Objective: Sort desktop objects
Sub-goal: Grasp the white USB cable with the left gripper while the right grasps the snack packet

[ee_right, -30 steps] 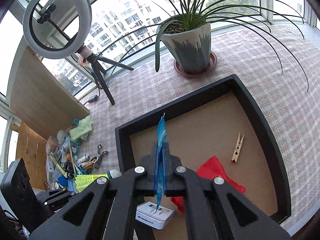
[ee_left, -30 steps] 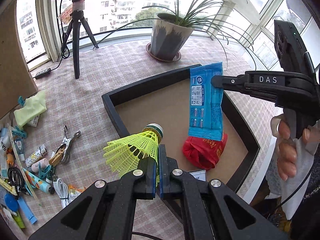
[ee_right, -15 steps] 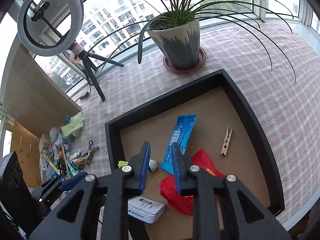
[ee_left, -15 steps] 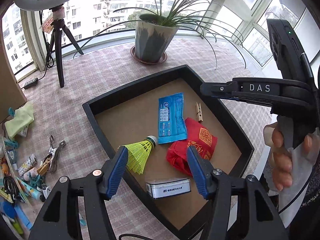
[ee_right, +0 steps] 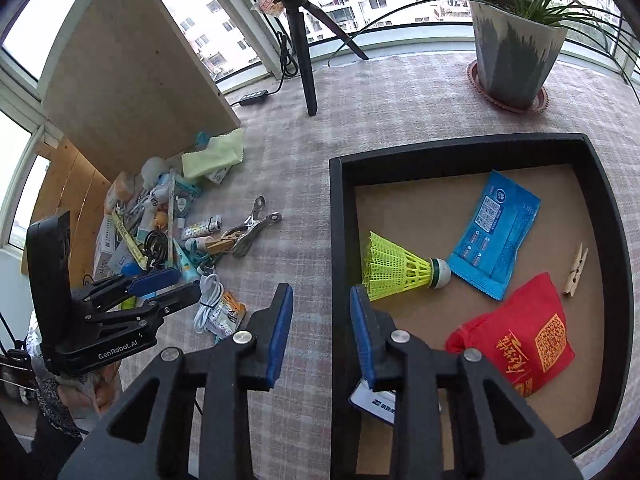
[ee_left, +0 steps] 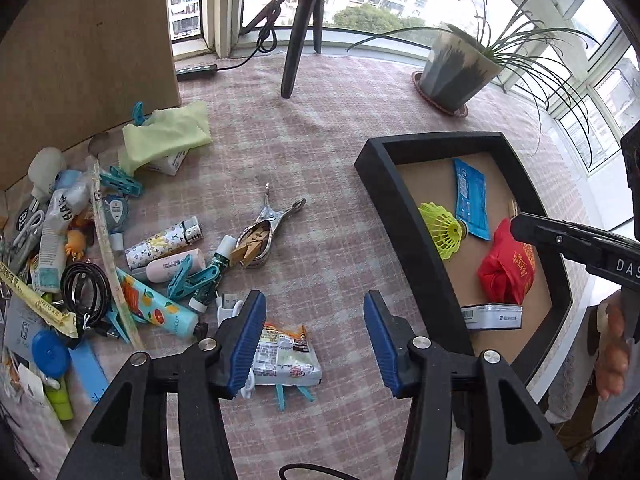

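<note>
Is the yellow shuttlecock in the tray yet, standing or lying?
In the tray, lying on its side: the shuttlecock rests beside the blue packet.

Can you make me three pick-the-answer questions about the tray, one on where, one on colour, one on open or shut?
1. Where is the shuttlecock?
A. in the black tray
B. on the tablecloth
C. in the plant pot

2. What colour is the pouch beside the wooden clothespin?
A. green
B. red
C. white

3. How is the left gripper?
A. shut on a cable
B. shut on nothing
C. open

Answers: 1 A, it lies on the tray's brown floor. 2 B, it is red with gold print. 3 C, a wide gap shows between its blue pads.
</note>
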The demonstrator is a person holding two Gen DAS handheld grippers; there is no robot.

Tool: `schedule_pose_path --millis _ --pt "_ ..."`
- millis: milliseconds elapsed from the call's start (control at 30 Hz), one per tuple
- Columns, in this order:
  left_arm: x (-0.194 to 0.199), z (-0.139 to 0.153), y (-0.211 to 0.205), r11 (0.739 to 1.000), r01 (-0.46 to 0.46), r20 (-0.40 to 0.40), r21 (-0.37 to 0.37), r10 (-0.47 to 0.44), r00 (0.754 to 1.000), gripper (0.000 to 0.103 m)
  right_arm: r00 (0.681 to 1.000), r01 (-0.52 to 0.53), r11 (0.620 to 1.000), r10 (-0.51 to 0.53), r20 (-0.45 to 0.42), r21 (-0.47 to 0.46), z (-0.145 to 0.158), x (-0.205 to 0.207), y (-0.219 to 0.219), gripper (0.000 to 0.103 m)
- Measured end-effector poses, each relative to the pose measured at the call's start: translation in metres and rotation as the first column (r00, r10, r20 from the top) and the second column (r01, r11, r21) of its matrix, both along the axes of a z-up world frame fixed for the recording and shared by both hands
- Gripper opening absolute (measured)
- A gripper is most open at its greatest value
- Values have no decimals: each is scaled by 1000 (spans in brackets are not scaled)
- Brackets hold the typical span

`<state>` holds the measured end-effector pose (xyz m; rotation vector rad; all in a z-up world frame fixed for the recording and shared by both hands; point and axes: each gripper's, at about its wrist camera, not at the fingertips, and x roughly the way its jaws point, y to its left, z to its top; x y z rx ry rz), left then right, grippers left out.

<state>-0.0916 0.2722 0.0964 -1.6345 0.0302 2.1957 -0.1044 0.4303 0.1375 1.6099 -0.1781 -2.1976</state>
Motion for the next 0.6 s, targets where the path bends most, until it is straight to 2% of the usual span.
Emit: schedule_pose_path --millis 67,133,300,400,500,600 --pt "-3 -17 -25 998 -61 44 -7 61 997 40 997 -80 997 80 5 8 -9 7 -27 50" --pt "-2 -31 -46 993 -117 76 -7 117 990 38 986 -166 986 166 10 26 -18 13 -55 52" --pt "6 -52 -63 989 -148 124 7 146 981 38 947 -322 942 320 28 95 -40 26 -104 55" --pt "5 -61 -64 986 -166 149 30 160 976 37 934 -357 926 355 41 120 -51 29 -115 55" --pt "3 -71 -61 985 -172 160 26 166 973 30 929 -371 922 367 54 111 -57 31 -115 55" --pt "1 -80 -57 986 -164 170 20 159 972 27 923 -385 916 380 64 111 -65 33 -116 55"
